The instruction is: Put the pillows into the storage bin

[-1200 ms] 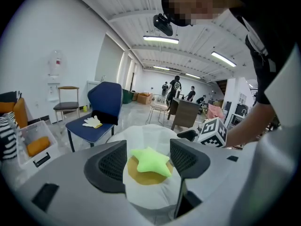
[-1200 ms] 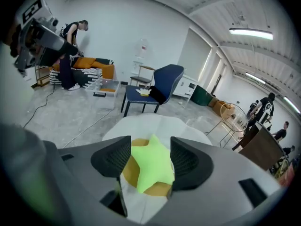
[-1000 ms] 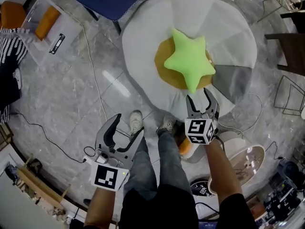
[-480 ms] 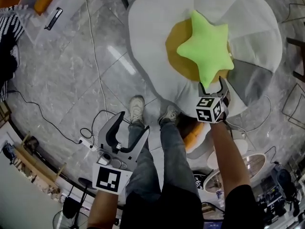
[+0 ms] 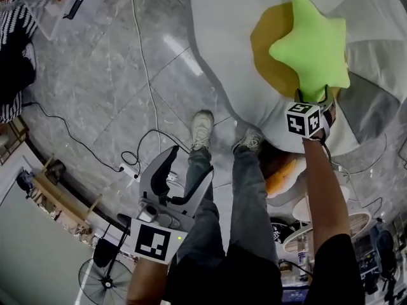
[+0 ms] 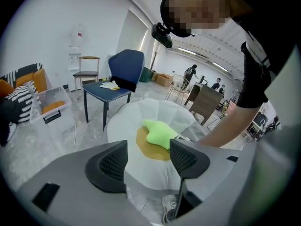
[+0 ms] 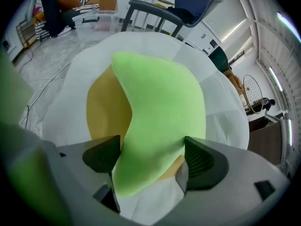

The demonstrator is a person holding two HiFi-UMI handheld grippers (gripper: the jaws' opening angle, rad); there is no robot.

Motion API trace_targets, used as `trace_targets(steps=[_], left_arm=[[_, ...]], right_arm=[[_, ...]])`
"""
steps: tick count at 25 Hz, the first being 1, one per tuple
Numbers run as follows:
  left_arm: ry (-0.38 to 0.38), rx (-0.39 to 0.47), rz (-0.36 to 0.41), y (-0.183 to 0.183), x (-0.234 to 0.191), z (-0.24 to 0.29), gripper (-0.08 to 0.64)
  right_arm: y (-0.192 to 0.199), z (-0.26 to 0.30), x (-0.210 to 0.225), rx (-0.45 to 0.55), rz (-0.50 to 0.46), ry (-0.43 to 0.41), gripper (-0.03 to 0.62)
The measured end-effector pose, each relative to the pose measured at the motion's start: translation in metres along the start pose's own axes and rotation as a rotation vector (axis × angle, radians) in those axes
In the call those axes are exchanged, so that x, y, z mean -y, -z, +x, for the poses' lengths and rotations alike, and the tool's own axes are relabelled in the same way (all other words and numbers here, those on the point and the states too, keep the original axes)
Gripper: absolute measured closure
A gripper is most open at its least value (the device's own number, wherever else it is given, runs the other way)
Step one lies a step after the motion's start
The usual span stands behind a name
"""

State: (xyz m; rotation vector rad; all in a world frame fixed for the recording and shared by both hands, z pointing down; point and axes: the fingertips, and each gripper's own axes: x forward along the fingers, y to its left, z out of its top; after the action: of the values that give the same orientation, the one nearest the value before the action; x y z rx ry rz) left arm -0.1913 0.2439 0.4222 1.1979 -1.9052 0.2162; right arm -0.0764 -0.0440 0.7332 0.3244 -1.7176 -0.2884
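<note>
A green star pillow (image 5: 311, 46) lies on the yellow middle of a big white egg-shaped pillow (image 5: 222, 37) on the floor. My right gripper (image 5: 313, 96) has come down over the star's near point. Its jaws have just been opening, and they stand open with that point of the star pillow (image 7: 160, 117) filling the gap between them in the right gripper (image 7: 150, 159) view. My left gripper (image 5: 189, 164) hangs open and empty over the floor beside the person's legs. The left gripper (image 6: 148, 161) looks towards the star pillow (image 6: 160, 133). A clear storage bin (image 5: 51, 14) sits at the far left.
A blue chair (image 6: 120, 72) stands behind the egg pillow (image 6: 155, 109). The clear bin (image 6: 49, 105) has something orange in it, with a striped pillow (image 6: 16, 109) beside it. Cables (image 5: 146, 75) trail over the floor near the person's shoes (image 5: 202, 122). A fan (image 5: 105, 275) stands low left.
My right gripper has moved down and forward onto the star's near point, and its jaws have spread wider. The left gripper has sunk lower. The head view has shifted left.
</note>
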Motion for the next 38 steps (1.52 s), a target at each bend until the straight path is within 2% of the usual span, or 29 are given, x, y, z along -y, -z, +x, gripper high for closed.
trace_targets(steps=[3, 7, 10, 13, 16, 20, 23, 30, 33, 38], left_arm=[[-0.01, -0.01, -0.008, 0.01, -0.005, 0.006, 0.264], [-0.01, -0.023, -0.037, 0.019, -0.001, 0.01, 0.264], [-0.004, -0.032, -0.029, 0.022, 0.003, 0.01, 0.264], [-0.001, -0.036, -0.023, 0.023, 0.008, 0.01, 0.264], [0.006, -0.034, -0.013, 0.019, 0.014, 0.009, 0.264], [0.034, -0.019, -0.018, 0.014, 0.026, 0.009, 0.268], [0.06, -0.01, -0.01, 0.009, 0.037, 0.012, 0.272], [0.171, -0.02, 0.06, -0.002, 0.07, 0.012, 0.275], [0.22, -0.028, 0.098, -0.009, 0.083, 0.01, 0.278], [0.35, 0.034, 0.247, -0.033, 0.108, 0.019, 0.278]], right_arm=[[-0.003, 0.011, -0.003, 0.008, 0.03, 0.006, 0.163], [0.006, 0.025, 0.001, -0.04, -0.035, 0.056, 0.156], [0.015, 0.035, 0.008, -0.097, -0.056, 0.08, 0.156], [0.02, 0.038, 0.018, -0.114, -0.048, 0.074, 0.158], [0.021, 0.035, 0.027, -0.102, -0.031, 0.025, 0.163], [0.021, 0.019, 0.035, -0.053, 0.023, -0.032, 0.258], [0.018, 0.004, 0.041, -0.021, 0.078, -0.074, 0.295], [0.033, -0.065, 0.045, 0.075, 0.142, -0.128, 0.324], [0.049, -0.103, 0.038, 0.084, 0.203, -0.161, 0.328], [0.087, -0.158, 0.031, 0.057, 0.327, -0.161, 0.331]])
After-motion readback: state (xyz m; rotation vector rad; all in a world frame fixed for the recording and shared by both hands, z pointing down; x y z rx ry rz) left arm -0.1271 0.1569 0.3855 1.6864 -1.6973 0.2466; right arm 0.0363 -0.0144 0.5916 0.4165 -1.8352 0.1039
